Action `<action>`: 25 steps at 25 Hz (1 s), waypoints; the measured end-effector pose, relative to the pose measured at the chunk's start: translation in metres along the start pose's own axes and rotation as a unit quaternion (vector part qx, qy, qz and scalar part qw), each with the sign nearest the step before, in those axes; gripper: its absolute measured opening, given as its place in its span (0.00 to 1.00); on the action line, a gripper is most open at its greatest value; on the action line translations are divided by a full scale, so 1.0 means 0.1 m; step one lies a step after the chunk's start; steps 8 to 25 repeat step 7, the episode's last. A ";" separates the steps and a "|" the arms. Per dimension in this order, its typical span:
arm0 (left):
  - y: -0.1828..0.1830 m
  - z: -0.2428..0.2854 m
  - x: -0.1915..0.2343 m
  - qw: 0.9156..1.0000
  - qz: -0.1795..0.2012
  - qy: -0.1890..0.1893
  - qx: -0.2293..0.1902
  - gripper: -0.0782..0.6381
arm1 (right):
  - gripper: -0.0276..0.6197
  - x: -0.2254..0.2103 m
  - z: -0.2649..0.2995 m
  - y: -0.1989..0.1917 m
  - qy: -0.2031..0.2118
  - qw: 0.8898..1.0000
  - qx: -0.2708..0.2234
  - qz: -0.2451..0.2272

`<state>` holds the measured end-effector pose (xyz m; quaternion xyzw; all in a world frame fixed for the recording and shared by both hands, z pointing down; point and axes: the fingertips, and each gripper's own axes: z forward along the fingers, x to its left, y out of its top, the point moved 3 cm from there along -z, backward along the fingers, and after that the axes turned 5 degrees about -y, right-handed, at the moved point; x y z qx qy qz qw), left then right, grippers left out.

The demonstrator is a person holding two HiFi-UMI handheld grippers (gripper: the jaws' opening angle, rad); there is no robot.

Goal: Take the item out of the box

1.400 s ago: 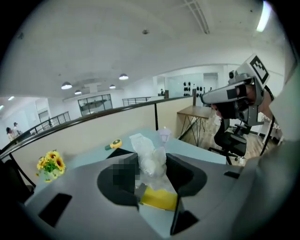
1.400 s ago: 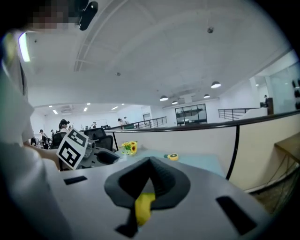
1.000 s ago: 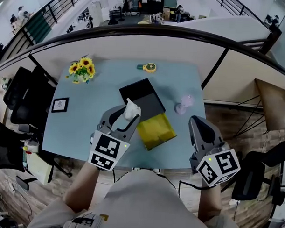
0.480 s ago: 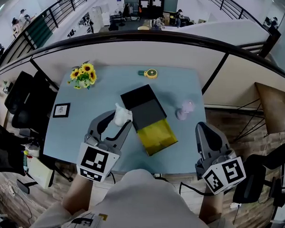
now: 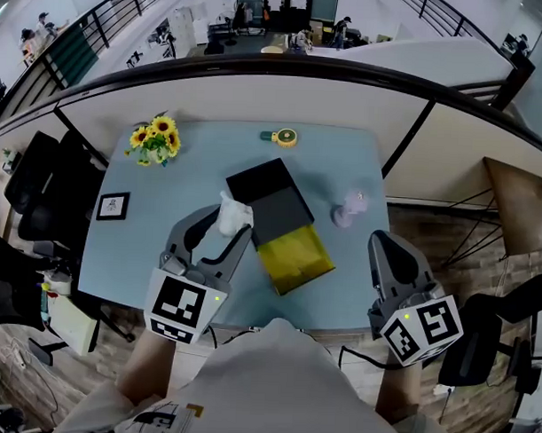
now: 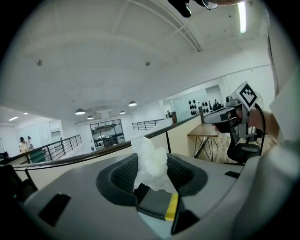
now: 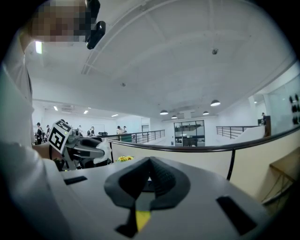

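A black open box [image 5: 272,199] lies mid-table, with a yellow box part [image 5: 293,259] adjoining its near end. My left gripper [image 5: 228,224] hangs just left of the box, shut on a crumpled white item [image 5: 232,214]. In the left gripper view the white item [image 6: 150,159] sits pinched between the dark pads [image 6: 124,176] and sticks up above them. My right gripper [image 5: 385,248] hovers at the table's near right corner. In the right gripper view the right gripper [image 7: 150,180] has its jaws together with nothing between them.
The blue table [image 5: 146,242] also carries a sunflower bunch [image 5: 152,140] at the far left, a small photo frame [image 5: 112,206], a yellow tape measure [image 5: 283,137] at the far edge and a pale purple object [image 5: 349,208] right of the box. A railing [image 5: 258,69] runs behind.
My left gripper has carried the white item a little up and to the left, away from the black box's corner. The right gripper has stayed put.
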<state>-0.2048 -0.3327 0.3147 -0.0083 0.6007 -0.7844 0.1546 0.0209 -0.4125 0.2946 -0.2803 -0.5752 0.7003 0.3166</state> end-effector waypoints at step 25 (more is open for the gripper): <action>0.01 0.04 -0.04 1.000 0.005 -0.005 0.001 0.38 | 0.05 -0.06 0.00 0.02 -0.004 1.000 -0.001 -0.001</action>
